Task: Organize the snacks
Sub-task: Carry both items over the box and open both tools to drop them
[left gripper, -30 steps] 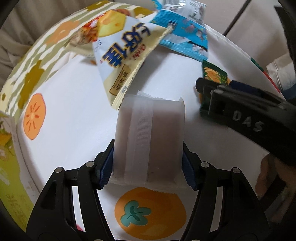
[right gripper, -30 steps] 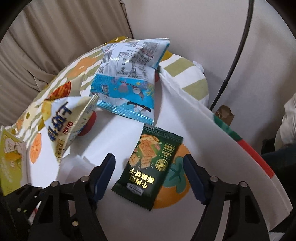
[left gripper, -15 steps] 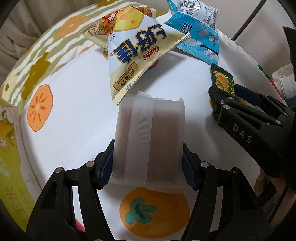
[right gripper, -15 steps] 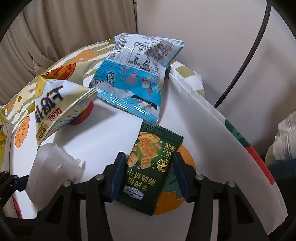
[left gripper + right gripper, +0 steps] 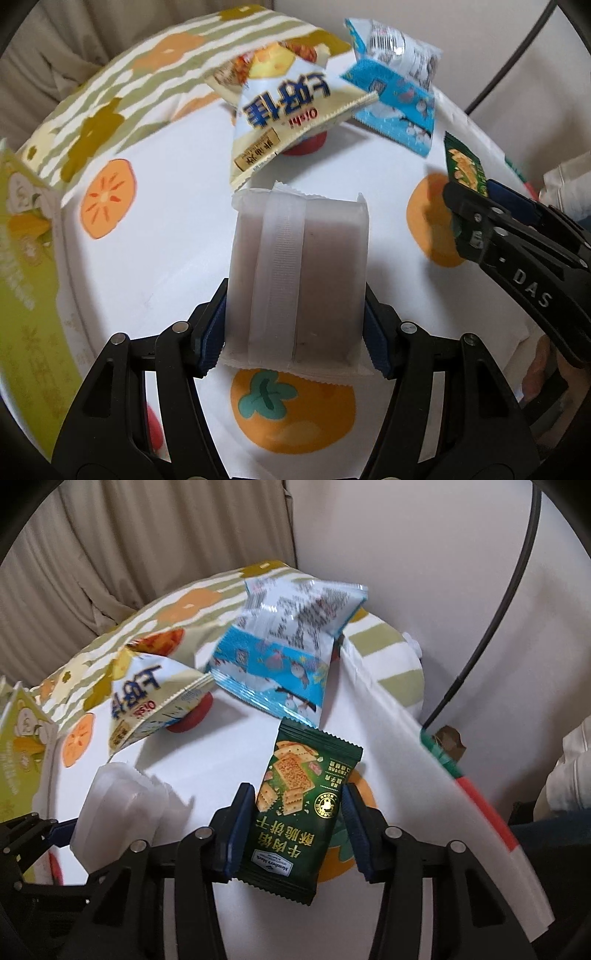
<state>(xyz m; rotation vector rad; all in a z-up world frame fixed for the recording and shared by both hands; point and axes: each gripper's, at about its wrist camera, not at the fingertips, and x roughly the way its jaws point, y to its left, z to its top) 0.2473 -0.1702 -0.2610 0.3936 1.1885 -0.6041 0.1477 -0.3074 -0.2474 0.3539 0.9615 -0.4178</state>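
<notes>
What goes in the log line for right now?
left gripper: shut on white packet | right gripper: shut on green cracker packet

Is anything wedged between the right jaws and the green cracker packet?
Nothing visible. The right gripper has its jaws directly on both edges of the green cracker packet, with only the white tablecloth behind it.

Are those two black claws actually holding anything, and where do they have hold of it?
Yes. The left gripper pinches the pale frosted packet by its lower side edges. The right gripper pinches the dark green cracker packet across its middle sides.
</notes>
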